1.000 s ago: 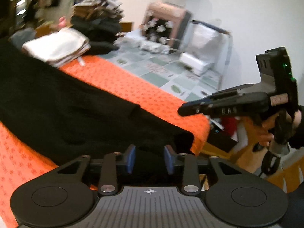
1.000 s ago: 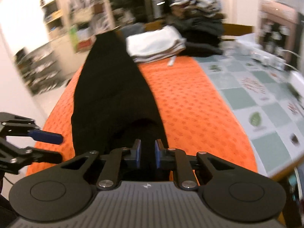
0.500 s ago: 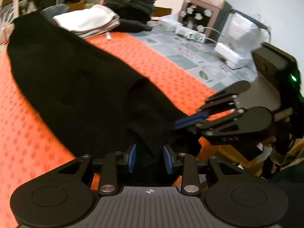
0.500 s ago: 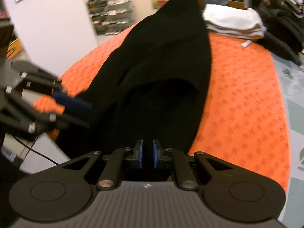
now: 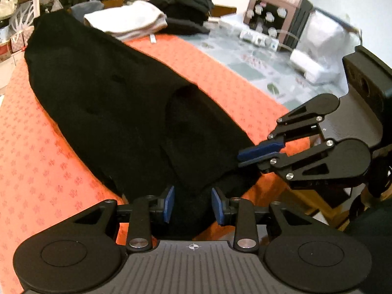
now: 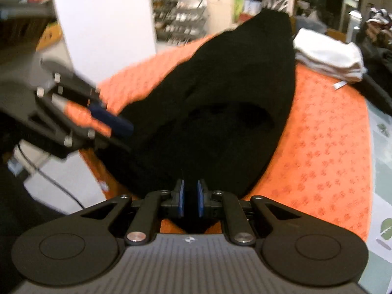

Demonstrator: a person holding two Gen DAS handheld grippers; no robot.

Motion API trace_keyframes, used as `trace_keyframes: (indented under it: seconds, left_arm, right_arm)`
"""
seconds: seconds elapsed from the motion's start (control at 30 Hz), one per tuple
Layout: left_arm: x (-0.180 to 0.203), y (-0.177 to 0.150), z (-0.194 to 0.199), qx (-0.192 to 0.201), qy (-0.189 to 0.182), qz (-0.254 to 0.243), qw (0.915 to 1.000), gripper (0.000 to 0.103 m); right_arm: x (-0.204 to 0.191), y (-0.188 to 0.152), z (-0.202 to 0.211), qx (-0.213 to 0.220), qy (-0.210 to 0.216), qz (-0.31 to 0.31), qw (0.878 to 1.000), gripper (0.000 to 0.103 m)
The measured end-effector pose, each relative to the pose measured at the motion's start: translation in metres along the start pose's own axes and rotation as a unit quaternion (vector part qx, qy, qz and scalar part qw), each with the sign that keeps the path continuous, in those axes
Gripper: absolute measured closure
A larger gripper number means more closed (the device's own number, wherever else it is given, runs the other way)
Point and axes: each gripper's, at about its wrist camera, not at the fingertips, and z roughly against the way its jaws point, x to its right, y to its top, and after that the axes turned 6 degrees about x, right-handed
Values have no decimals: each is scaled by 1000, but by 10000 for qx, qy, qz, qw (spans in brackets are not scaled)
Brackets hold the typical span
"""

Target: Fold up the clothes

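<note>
While both grippers pointed down at the near hem | black garment point(image 5: 117, 103) lay lengthwise on orange cloth point(image 5: 36, 161), running toward 11 o'clock | left gripper point(image 5: 193, 204) clamped on bunched hem | right gripper point(image 6: 190, 198) nipped hem, pads nearly together | white folded stack point(image 6: 328, 56) at 1 o'clock.

A plain black garment point(image 5: 117, 103) lies on an orange cloth point(image 5: 44, 166) patterned with small darker motifs.

Garment point(image 5: 117, 103) on tablecloth point(image 5: 36, 166), folded stack point(image 5: 127, 20) behind.
</note>
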Motion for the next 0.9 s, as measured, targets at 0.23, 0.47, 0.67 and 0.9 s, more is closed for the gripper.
trace_keyframes:
  seconds: [0.23,0.47,0.67,0.9]
  left_arm:
    - [7,-9,21,256,-8,-36,9997,60]
    - [1,-8,55,853,403,107,9955,36]
    - [2,4,62,1069,476,18,9931,24]
    - [12,13,53,1116,353,-383,9924,12]
  right_arm:
    - [0,7,13,146,-49,-4,9999,78]
    - [51,-3,19,253,-18,-1620,9865,47]
    - [81,-17,-1,225,369,-2920,9554,44]
    - [82,-28,-16,251,482,-3484,9358,42]
